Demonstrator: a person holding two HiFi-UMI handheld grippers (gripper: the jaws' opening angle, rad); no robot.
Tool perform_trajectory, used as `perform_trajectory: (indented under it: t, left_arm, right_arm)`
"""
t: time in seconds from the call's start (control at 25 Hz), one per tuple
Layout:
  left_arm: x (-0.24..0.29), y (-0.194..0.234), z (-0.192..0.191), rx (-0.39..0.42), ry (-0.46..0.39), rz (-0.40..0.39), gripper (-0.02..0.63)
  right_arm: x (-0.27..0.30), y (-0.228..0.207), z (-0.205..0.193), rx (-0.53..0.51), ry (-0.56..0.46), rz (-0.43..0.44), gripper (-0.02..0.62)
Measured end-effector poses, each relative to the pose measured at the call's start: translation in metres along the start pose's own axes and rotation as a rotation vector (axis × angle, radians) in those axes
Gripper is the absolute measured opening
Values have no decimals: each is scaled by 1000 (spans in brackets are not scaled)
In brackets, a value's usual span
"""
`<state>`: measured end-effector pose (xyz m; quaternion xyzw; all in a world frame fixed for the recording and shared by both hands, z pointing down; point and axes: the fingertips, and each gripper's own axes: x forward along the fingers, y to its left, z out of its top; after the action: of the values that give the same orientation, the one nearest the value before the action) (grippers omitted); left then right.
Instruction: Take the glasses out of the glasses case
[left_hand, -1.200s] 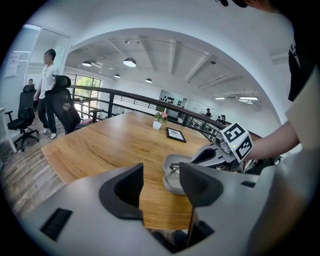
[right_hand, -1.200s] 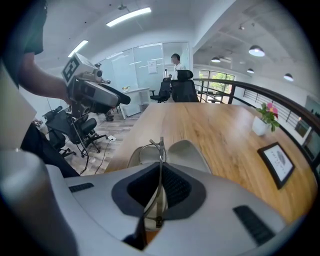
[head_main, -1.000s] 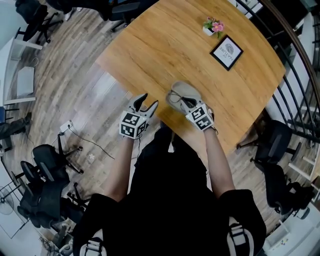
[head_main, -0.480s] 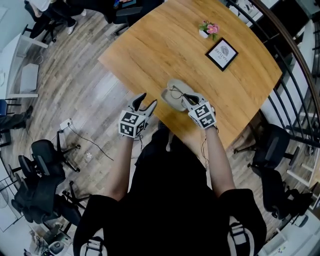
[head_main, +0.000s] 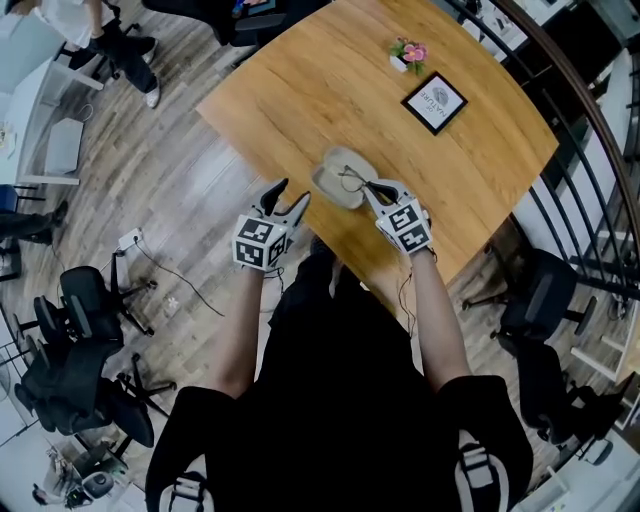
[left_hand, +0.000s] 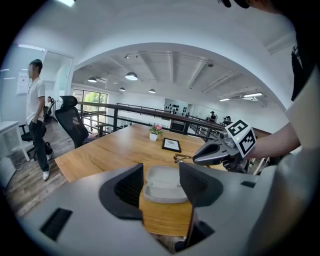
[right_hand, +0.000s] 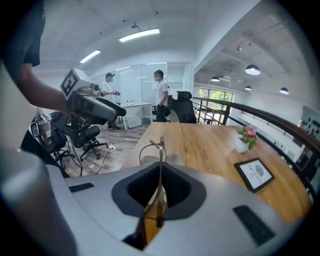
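- Notably, right gripper: jaws pinched on the glasses, holding the thin frame just above the open glasses case (apparently to clear its rim).
- Meanwhile, left gripper: jaws spread and empty, aimed at the case near the table edge, likely poised to steady it.

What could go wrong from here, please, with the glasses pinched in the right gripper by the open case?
1. The right gripper is shut on only a thin part of the glasses, so they might slip or twist.
2. The open case lies near the edge of the table, and the left gripper, jaws apart, is not holding it; a snagged temple could drag it off.
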<state>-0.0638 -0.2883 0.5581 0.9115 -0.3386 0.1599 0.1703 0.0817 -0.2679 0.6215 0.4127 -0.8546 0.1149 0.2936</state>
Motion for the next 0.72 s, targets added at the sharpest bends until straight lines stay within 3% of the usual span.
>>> perform_trajectory:
  t: [0.72]
  left_arm:
    - [-20,-37,8,44,-33,55,242]
  right_arm:
    - [-40,1,-7,-26,-79,0,23]
